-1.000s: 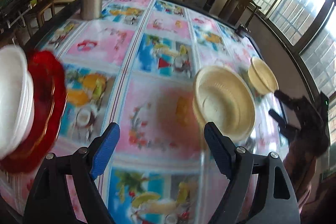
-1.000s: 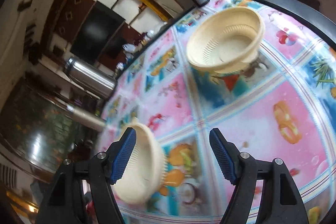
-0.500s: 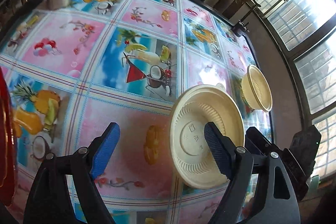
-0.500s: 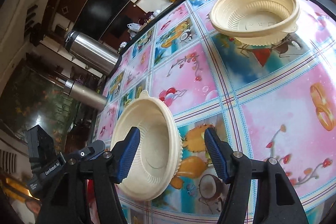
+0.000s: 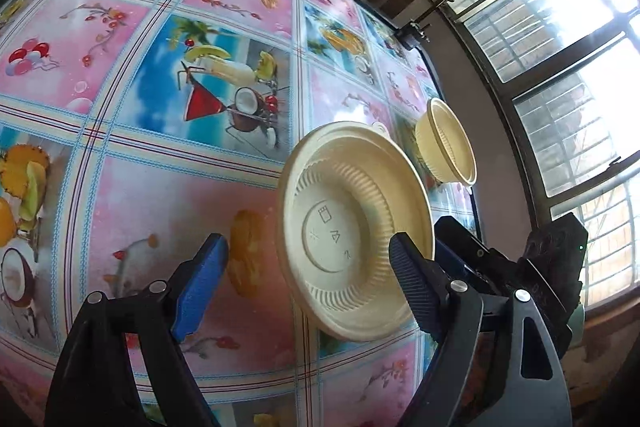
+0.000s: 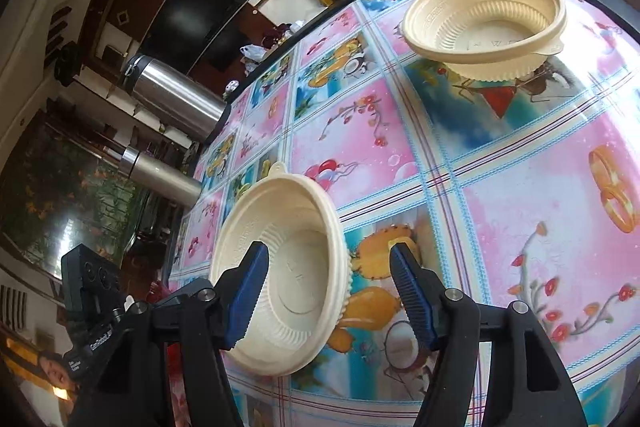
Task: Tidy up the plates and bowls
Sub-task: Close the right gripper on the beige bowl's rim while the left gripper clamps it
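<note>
Holding wide: my left claw (image 5: 308, 281) has its blue pads far apart and grips nothing.
Right claw (image 6: 330, 293): also spread wide, empty, fingers either side of the near bowl's rim region; I cannot tell whether a pad touches it.
Near bowl (image 6: 280, 267): cream, ribbed, resting on the tablecloth (image 6: 520, 211) in front of both my claws; in the left wrist view (image 5: 354, 231) my right pad crosses its edge.
Far bowl (image 6: 486, 27): same cream kind, sitting upright near the table's far edge, well apart from the near one; the left wrist view shows it (image 5: 446, 141) beyond the near bowl, towards the window.
Tablecloth: glossy, pink and blue squares with fruit and drinks.
Steel flasks (image 6: 176, 103): two, at the table's far side.
</note>
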### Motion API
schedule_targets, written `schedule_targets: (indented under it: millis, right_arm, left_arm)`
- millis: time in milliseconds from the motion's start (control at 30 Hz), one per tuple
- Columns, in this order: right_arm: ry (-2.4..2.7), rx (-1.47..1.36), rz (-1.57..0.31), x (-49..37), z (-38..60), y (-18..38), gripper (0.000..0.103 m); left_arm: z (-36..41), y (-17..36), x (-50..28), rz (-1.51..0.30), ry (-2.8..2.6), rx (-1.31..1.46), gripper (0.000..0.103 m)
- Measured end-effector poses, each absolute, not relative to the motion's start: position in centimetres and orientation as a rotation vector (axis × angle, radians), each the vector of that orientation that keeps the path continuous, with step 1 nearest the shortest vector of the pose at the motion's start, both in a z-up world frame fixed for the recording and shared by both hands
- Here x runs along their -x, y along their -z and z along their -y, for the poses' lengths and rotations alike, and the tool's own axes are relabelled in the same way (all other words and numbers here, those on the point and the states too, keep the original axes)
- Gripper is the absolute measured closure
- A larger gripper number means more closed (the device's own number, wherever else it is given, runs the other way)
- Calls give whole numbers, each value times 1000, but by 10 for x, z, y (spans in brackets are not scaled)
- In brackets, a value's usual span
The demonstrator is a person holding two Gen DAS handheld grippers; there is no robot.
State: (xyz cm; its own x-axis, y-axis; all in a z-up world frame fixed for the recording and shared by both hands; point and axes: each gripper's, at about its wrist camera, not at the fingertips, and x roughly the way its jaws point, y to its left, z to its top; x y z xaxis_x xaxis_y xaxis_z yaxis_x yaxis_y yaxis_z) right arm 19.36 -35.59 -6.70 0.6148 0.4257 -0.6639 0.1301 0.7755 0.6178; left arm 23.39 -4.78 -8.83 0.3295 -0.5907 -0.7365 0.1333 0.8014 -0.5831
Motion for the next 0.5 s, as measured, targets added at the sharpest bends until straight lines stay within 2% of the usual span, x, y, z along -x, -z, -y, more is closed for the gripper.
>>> schedule_targets:
  millis: [267,500]
  right_arm:
    - [-194,-695,-909,-194,354,70,38]
    - [-198,-701,-907,-193,352,72,39]
  left_arm:
    - [40,84,-232,-1103,490,498,22]
    - [44,87,-232,-1112,501,488,39]
